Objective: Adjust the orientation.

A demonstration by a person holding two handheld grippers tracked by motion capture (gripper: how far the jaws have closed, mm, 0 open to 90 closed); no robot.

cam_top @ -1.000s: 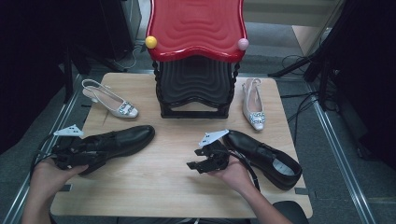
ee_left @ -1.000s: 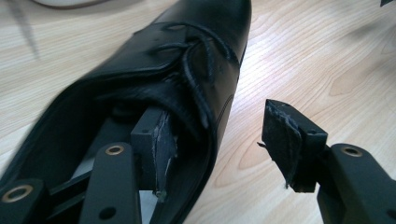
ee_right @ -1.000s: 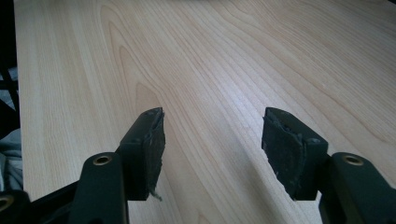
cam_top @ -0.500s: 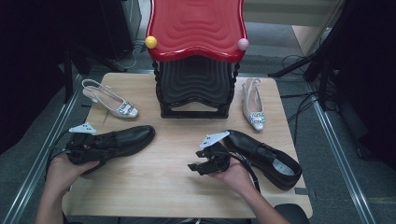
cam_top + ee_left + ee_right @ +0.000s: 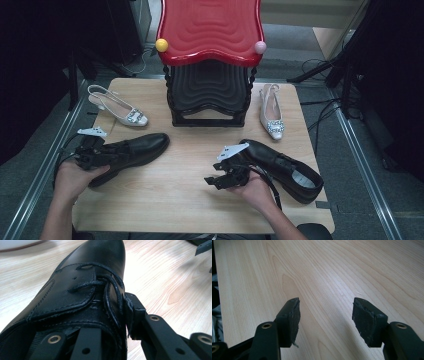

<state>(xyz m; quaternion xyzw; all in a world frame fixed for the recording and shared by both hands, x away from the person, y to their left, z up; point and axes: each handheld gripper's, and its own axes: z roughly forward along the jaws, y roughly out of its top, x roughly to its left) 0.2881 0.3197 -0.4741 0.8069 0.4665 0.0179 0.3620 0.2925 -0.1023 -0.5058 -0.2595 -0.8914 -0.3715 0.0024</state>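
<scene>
Black leather lace-up shoe [image 5: 127,152], near-left of surface [image 5: 180,200]: lies on its sole, toe pointing right and slightly far, heel end in the left gripper [image 5: 89,152].

Left hand [image 5: 75,177]: comes in from near-left corner, forearm angled up-right, palm wrapped under gripper body, gripper approx. level. Its jaws have just been closing, w/ the shoe between them. In left gripper view one jaw sits inside the shoe opening, the other pad presses the outer side by the laces [image 5: 110,287]: gripped on the shoe's side wall at a narrow-to-middling spread.

Right hand [image 5: 257,192]: enters from near edge, right of centre, forearm angled up-left. Right gripper [image 5: 220,177] points left and slightly near, low over bare wood. Jaws wide apart, nothing between them; right gripper view shows both pads [image 5: 293,317] w/ wood grain in the gap.

Second black shoe [image 5: 282,165]: near-right, just beside the right hand, toe toward far-left, opening up; pale insole label visible inside, otherwise empty.

Shoe rack [image 5: 210,95], far centre: red wavy top shelf, black wavy shelf below; yellow knob [image 5: 161,45] and pink knob [image 5: 260,47] at front corners. No shoes seen on the shelves.

Silver slingback [image 5: 117,107]: far-left, on its side-ish, buckle toe toward the rack. Matching slingback [image 5: 272,110]: far-right, sole down, toe pointing near.
</scene>
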